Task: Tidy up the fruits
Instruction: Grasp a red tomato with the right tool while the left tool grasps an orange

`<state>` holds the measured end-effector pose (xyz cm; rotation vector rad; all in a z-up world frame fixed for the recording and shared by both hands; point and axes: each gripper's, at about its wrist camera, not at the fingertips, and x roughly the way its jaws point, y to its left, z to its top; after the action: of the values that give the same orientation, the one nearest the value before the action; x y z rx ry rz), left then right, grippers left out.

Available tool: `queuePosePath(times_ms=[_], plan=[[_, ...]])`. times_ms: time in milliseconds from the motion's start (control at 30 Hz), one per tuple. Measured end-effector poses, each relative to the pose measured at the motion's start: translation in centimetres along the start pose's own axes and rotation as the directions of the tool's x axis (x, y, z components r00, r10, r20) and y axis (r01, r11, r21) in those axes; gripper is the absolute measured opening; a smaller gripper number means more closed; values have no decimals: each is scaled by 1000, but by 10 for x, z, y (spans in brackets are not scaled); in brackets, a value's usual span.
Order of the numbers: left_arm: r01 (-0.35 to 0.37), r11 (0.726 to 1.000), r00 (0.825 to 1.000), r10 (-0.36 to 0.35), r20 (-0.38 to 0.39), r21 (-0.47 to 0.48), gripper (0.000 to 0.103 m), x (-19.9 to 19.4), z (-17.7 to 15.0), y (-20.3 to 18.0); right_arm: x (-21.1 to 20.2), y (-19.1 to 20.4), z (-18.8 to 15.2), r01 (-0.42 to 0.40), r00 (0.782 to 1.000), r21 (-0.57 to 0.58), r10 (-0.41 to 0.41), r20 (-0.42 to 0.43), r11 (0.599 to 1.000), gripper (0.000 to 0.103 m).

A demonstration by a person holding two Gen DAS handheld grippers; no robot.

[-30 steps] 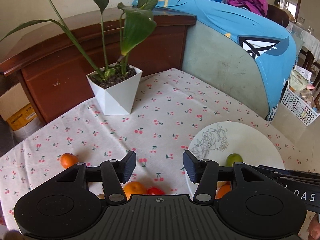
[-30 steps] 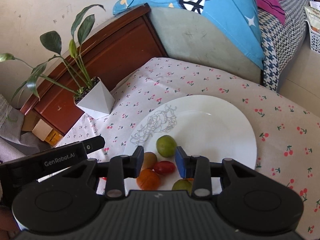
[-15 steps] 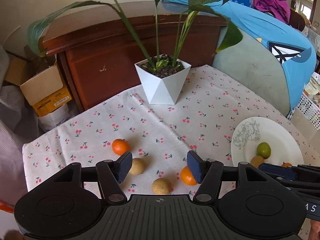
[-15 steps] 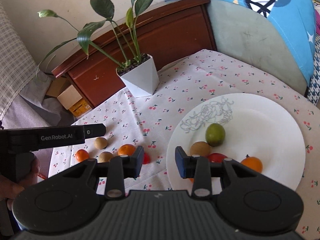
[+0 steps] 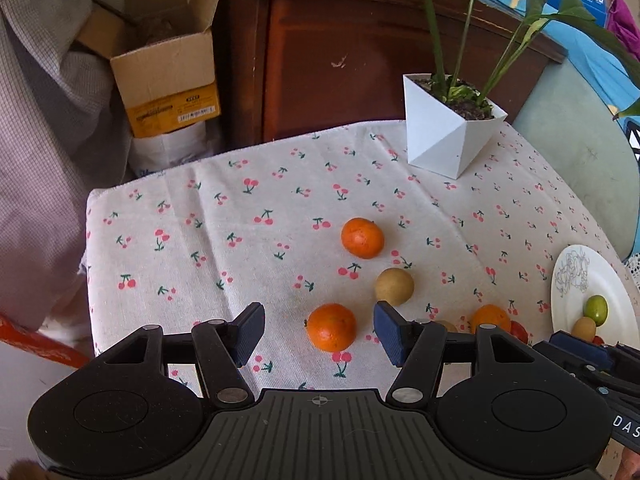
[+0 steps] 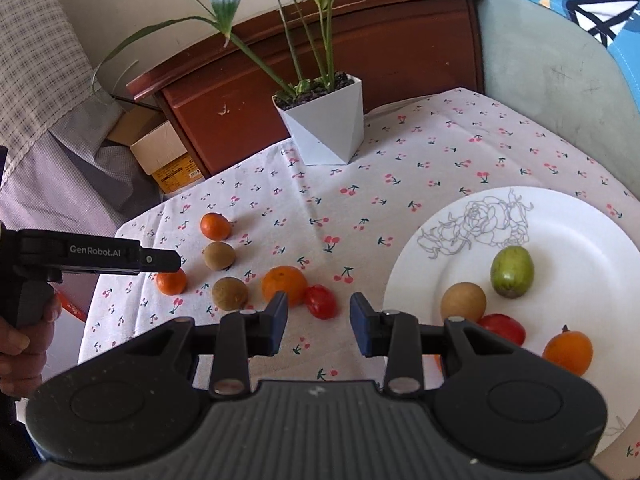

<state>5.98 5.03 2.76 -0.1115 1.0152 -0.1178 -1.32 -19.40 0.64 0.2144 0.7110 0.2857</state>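
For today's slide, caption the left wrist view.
Open left gripper hovers over an orange on the cherry-print tablecloth.

Brown fruit [image 5: 446, 325] half hidden behind left tongs [image 5: 319, 334].

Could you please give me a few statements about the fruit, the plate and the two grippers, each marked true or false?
1. The left gripper is open, with an orange between its fingers. True.
2. The right gripper is shut on a red tomato. False: it is open and holds nothing.
3. A green fruit lies on the white plate. True.
4. The white plant pot stands on the plate. False: it stands on the cherry-print tablecloth, apart from the plate.
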Motion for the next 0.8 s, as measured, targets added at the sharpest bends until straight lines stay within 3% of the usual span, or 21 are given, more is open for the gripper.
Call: queuePosePath(times_ms=[300,733,800], plan=[[-13,999,1000,14,-21,38,59,10,-7,1,20,9,1,32,999,-54,-33,-22,998,36],[-5,989,1000,3,17,146,57,12,-12,-10,32,15,1,56,998,-89,-57,-20,995,33],[-9,984,1000,4,28,176,46,13,-13,-15,33,15,1,60,998,-93,-62,-14,994,30]])
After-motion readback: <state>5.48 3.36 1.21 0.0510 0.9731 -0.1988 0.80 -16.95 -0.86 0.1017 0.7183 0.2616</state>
